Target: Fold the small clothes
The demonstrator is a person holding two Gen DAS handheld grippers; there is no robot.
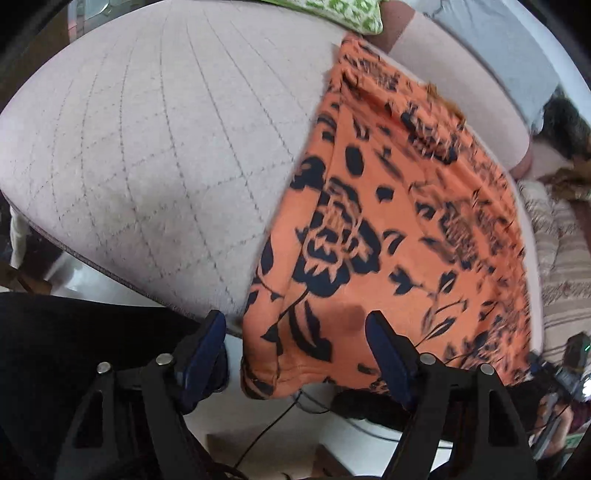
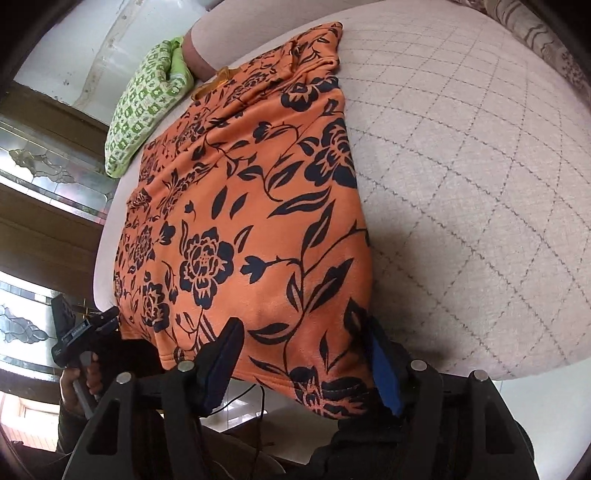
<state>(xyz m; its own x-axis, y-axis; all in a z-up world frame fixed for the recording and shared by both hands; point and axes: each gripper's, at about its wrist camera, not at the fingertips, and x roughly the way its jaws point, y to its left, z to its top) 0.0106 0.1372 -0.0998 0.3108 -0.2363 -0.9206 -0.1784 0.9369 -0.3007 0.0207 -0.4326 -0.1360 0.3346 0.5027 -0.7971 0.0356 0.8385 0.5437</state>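
An orange garment with a dark floral print [image 1: 399, 229] lies spread on a pale quilted cushion [image 1: 147, 147], its near hem hanging over the front edge. My left gripper [image 1: 295, 325] is open, its fingers on either side of the hem's left corner, not closed on it. In the right wrist view the same garment [image 2: 251, 206] lies flat on the cushion [image 2: 480, 184]. My right gripper [image 2: 303, 332] is open, astride the hem's right part, with the cloth lying over the right finger [image 2: 384, 365]. The left gripper [image 2: 85, 328] shows at the lower left there, held by a hand.
A green patterned cloth [image 2: 147, 96] lies at the cushion's far end, also in the left wrist view [image 1: 343, 11]. A grey cloth [image 1: 491, 55] and striped fabric [image 1: 565, 258] lie to the right. Cables [image 1: 280, 417] run on the white floor below.
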